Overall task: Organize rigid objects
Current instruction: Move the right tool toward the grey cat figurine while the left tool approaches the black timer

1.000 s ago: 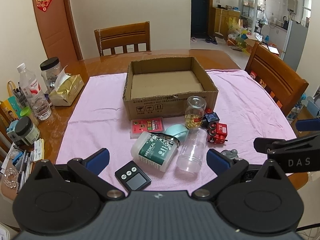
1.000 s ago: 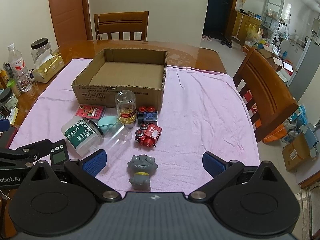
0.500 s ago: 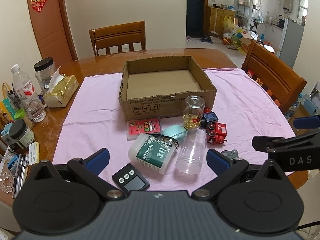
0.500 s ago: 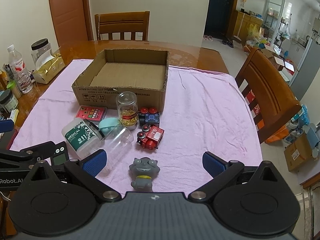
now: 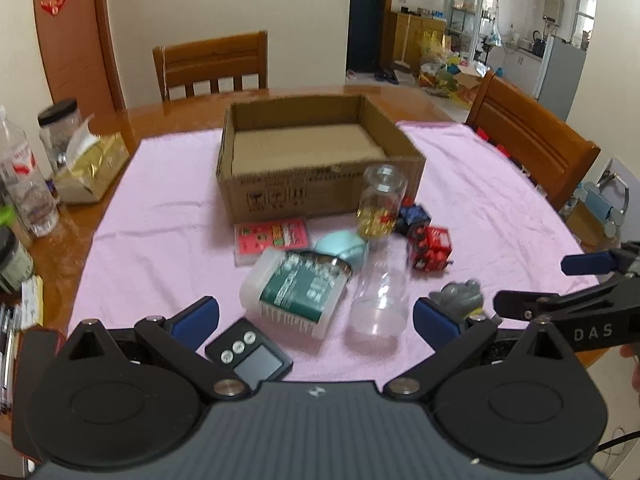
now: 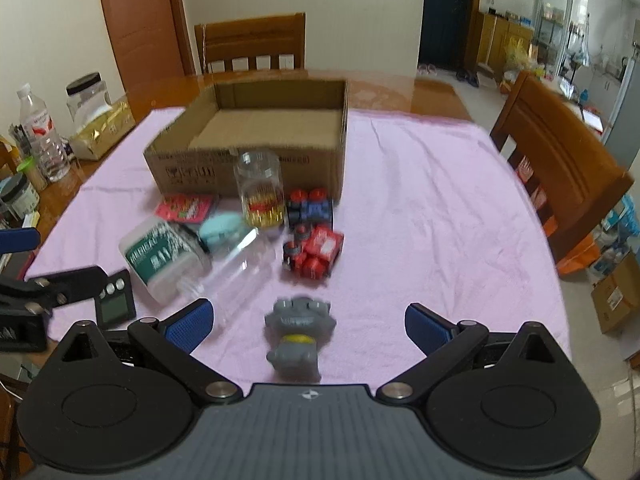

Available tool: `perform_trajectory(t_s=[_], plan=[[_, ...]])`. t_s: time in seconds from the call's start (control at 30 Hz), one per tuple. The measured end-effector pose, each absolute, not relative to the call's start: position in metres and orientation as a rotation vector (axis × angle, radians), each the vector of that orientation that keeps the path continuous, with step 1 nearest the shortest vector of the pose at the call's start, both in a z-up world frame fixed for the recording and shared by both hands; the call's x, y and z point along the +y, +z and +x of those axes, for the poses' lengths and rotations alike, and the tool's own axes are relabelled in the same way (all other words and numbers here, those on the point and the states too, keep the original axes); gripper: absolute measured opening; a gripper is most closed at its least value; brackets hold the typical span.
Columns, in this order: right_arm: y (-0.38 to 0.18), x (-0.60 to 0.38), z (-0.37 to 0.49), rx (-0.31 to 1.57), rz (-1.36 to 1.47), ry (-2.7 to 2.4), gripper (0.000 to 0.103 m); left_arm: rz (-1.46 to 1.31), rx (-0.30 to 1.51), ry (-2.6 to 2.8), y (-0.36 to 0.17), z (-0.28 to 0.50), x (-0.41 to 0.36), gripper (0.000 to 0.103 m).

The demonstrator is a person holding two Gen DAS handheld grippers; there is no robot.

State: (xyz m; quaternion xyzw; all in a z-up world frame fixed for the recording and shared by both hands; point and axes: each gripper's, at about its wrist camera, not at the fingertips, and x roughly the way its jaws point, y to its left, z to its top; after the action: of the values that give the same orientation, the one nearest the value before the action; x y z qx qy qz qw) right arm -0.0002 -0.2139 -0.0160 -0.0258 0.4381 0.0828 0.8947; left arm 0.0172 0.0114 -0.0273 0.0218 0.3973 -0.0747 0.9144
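Note:
An empty cardboard box (image 5: 320, 196) (image 6: 248, 168) stands on the pink cloth. In front of it lie a pink card pack (image 5: 272, 236), a teal round case (image 5: 342, 246), a white jar with a green label (image 5: 298, 290) (image 6: 160, 252), a clear empty jar on its side (image 5: 380, 300) (image 6: 236, 272), an upright jar with yellow contents (image 5: 378, 204) (image 6: 260, 192), a blue toy car (image 6: 310, 210), a red toy car (image 5: 432, 248) (image 6: 316, 254), a grey figurine (image 6: 298, 334) (image 5: 460, 296) and a small black scale (image 5: 248, 354) (image 6: 114, 306). My left gripper (image 5: 316, 316) is open above the jars. My right gripper (image 6: 308, 320) is open around the figurine, not touching it.
The table's left edge holds a water bottle (image 5: 24, 184), a black-lidded jar (image 5: 60, 128), a gold tissue pack (image 5: 90, 168) and small containers. Wooden chairs stand at the far side (image 5: 212, 64) and the right side (image 5: 532, 140). The pink cloth (image 6: 440, 208) is bare on the right.
Both grippers have moved forward toward the objects. The figurine now lies between my right gripper's fingers. Both stay open.

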Motion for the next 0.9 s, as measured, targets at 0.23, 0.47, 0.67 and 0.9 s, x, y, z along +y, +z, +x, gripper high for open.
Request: perform_trajectory(t_s=[0.23,0.47,0.67,0.9], plan=[[-0.056,-0.224,0.0,0.976,0.007,0.169,0.103,0.133,0.851,-0.129,-0.054,0.021,0.021,0.102],[-0.08,-0.211,0.008,1.048,0.026,0.184,0.103,0.138,0.898,-0.146,-0.074,0.032,0.037,0.102],[-0.089,-0.191,0.019,1.066,0.027,0.226,0.103,0.159,0.933,-0.17,-0.089,0.041,0.049,0.102],[-0.095,-0.174,0.027,1.13,0.045,0.26,0.103,0.179,0.957,-0.201,-0.098,0.048,0.062,0.102]])
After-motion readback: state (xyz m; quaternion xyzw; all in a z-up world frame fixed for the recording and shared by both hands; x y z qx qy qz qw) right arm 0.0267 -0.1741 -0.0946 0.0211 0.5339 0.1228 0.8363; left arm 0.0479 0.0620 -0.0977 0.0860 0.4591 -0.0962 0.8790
